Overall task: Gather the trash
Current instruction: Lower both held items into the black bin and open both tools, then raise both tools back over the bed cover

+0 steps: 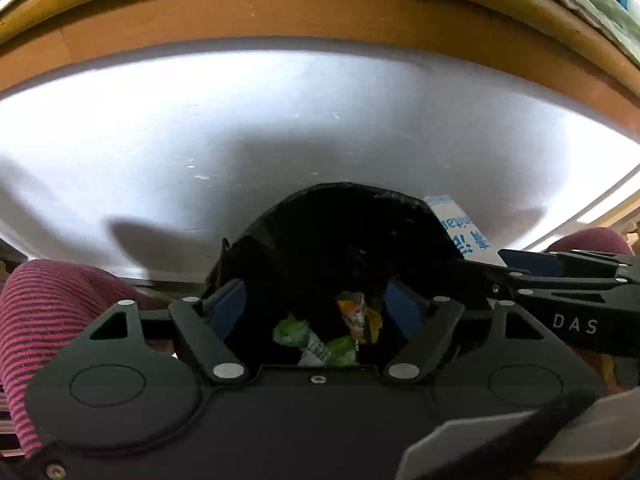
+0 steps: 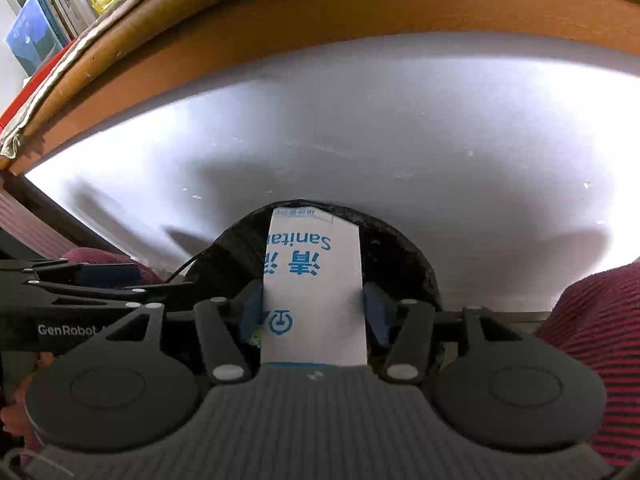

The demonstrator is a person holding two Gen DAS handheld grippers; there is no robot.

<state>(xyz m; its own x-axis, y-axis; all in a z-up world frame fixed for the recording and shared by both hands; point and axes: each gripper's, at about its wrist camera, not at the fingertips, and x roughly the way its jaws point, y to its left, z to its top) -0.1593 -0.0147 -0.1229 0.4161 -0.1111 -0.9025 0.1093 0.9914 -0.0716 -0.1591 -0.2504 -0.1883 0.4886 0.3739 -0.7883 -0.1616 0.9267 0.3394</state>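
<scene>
The white packet (image 2: 314,288) with blue writing stands between the 2 blue pads of the right gripper (image 2: 314,312). Its long side runs straight away from the gripper, over the black bag (image 2: 400,248) at the near edge of the white tabletop (image 2: 400,140). The jaws look apart, barely touching it. The left gripper (image 1: 316,308) is open over green and orange wrappers (image 1: 320,336) in the bag.
</scene>
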